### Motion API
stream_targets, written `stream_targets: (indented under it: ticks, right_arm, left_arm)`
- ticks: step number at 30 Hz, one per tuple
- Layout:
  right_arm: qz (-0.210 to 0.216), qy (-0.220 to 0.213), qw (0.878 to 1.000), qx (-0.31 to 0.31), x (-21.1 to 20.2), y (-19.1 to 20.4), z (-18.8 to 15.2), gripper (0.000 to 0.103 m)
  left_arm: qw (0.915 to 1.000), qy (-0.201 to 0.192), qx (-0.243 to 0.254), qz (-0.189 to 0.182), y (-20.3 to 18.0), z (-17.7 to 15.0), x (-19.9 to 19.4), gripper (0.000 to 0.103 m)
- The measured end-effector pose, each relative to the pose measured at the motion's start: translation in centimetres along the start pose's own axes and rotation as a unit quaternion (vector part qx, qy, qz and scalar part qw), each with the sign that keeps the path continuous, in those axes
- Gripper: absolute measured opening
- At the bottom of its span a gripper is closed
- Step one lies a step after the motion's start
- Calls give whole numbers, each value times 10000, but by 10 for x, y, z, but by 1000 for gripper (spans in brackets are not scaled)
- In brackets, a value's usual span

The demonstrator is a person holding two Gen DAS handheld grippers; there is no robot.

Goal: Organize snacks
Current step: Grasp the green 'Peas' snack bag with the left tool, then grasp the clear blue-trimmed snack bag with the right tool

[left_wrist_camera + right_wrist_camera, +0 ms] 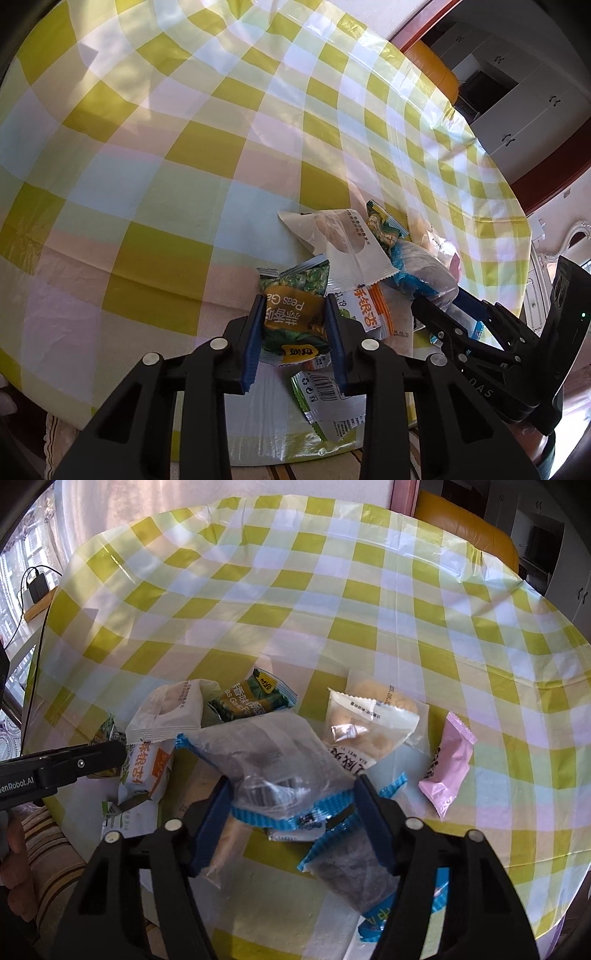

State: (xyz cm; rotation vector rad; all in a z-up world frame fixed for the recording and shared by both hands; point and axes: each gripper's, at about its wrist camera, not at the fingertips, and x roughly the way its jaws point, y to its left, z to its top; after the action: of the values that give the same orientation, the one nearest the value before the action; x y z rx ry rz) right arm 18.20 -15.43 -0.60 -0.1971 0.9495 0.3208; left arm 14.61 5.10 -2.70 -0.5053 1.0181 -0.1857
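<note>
A heap of snack packets lies at the near edge of the checked table (184, 155). My left gripper (295, 306) is shut on a green and brown pea packet (295, 314), its blue pads (255, 332) pressing both sides. My right gripper (291, 786) has its jaws wide around a clear packet with blue crimped ends (269, 753); they look closed onto its edges. The right gripper also shows at the right of the left wrist view (436, 314). A white and orange packet (147, 764), another pea packet (251, 698), a clear biscuit packet (369, 720) and a pink packet (447, 760) lie nearby.
A second blue-edged clear packet (351, 878) lies under my right fingers. An orange chair (465, 528) stands behind the table. A charger on a wooden shelf (37, 587) sits at the far left. White cabinets (524, 96) stand beyond the table.
</note>
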Motion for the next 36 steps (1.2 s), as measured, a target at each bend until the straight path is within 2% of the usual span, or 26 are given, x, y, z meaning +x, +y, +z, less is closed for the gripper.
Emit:
stream_targets:
  ticks: [1,15,16,17,25,28,30,31,36]
  right_arm:
    - [-50,14,10000,-3,1,0,0,43]
    - [-100,-329,9994,35,-13,-1,-1,37]
    - [-98,-351,9993,49,-15,-1,-1,30]
    - [-109,-367,9992,72,-16,-2,0,28]
    - [-120,-375,9992,116,-22,-5,-3,28]
    - [-157,-139,9997,153,-18,-5,-8,34]
    - [-274,-91,9994,195,-20,-7,-9,59]
    - [-338,-150,9992,178,-23,-7,-9,76]
    - [-462,-276,9981,-287,-24,6,-1,77]
  left_arm:
    - [10000,-11,-3,-6,0,0,0,29]
    - [9997,-224,-94,-8,2,-1,-8,28]
    - [9997,-237,-97,-7,2,-1,-8,28]
    - [9996,-250,-98,-5,2,-1,-9,28]
    - [9995,-286,-92,-23,2,-1,-11,28]
    - [9996,-282,-87,-29,2,-1,-11,28]
    - [9996,-279,-86,-34,2,-1,-11,28]
    - [9996,-275,-86,-36,2,-1,-11,28]
    - [9996,-279,-87,-35,2,-1,-11,28]
